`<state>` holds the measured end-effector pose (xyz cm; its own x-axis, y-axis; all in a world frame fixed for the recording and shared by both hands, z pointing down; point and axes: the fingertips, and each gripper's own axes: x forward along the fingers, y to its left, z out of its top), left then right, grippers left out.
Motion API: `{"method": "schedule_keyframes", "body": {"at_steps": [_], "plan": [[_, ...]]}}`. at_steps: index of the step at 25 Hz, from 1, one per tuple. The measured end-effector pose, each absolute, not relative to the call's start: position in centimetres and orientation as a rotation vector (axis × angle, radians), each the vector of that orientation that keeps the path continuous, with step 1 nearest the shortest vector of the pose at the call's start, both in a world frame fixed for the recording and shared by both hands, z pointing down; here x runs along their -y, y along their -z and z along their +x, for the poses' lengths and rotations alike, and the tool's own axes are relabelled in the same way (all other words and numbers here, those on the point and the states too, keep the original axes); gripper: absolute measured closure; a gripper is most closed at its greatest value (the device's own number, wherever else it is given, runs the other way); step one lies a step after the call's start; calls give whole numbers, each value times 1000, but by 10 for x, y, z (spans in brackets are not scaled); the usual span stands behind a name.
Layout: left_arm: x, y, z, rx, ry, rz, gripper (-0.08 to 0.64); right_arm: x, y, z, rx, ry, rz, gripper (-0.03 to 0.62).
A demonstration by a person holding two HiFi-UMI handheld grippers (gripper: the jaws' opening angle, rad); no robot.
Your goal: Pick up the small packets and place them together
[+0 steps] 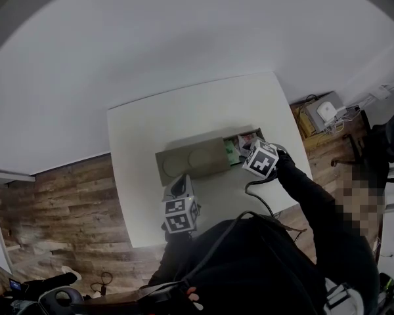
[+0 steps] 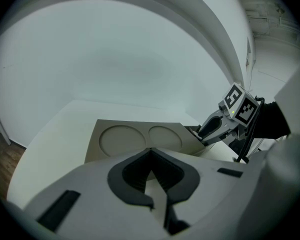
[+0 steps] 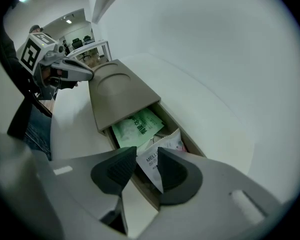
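Taupe flat box (image 1: 190, 159) with a two-dimple lid sits mid white tabletop (image 1: 144, 130). Its lid is offset, so only the right end is uncovered, and the small packets all lie in that pocket. We hold the right gripper (image 3: 147, 158) steeply nose-down over it, tongs part open, with the white printed sachet (image 3: 169, 142) showing through the gap. We judge it's lining up a pinch, pads not clamping. Left gripper (image 2: 150, 151) sits low by the box's near edge, tongs closed tip to tip and empty, probably on standby to steady the box. Head view gives only a green fleck at the opening. Right gripper view resolves the green packet (image 3: 137, 126) half under the lid, white one on top. Left gripper view shows the lid, no packets.
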<state>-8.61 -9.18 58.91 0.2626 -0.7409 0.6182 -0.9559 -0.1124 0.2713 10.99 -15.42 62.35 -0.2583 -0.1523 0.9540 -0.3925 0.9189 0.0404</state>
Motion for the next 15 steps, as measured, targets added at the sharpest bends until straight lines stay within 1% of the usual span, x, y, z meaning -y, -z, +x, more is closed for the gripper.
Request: {"method": "schedule_keyframes", "body": {"at_steps": [3,4,6,7,15], "plan": [[90,-589,-86,1536,-440,1911,560,155,-624,116,1788,-218,437,466],[90,-589,-86,1535,-441,1912,560,156,-624,118,1770,-209,451,478],[90,-589,-85,1535,-441,1914,560,159,-624,124,1740,-192,484,559],[90,-589,-85,1535,-440,1914,560,159,-625,125,1734,-189,496,571],[91,-588,-85,1532,-442,1916,560,156,-622,124,1758,-215,488,589]]}}
